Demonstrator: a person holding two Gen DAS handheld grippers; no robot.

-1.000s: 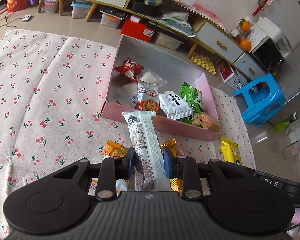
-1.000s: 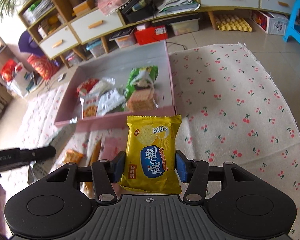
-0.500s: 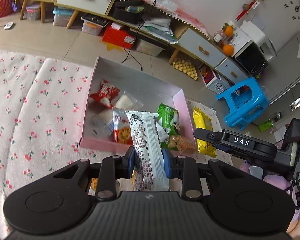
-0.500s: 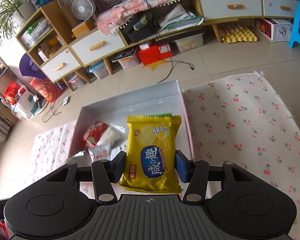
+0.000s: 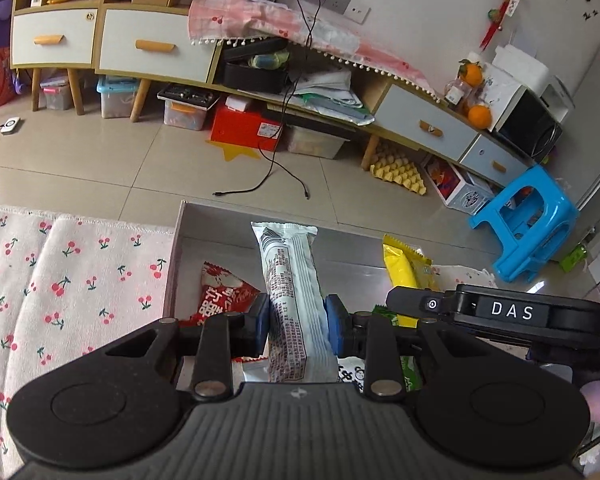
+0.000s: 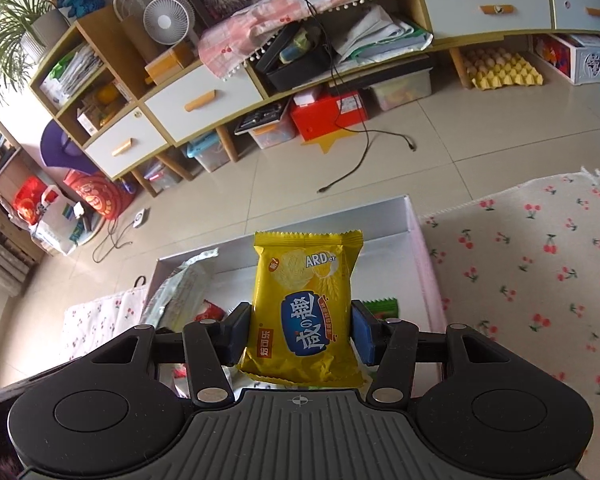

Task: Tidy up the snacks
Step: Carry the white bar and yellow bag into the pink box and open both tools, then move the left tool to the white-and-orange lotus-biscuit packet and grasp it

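Two hand-held grippers over one shallow pink-walled cardboard box (image 5: 171,280) on a cherry-print cloth (image 5: 72,276). Left gripper (image 5: 296,322): clamped on a long white printed snack packet (image 5: 292,300), upright above the box. Right gripper (image 6: 300,330): clamped on a yellow foil biscuit packet (image 6: 304,312), likewise above the box. Inside, one red snack packet (image 5: 220,296) lies near the left wall.

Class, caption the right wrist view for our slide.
Right gripper holds a yellow packet over the box.
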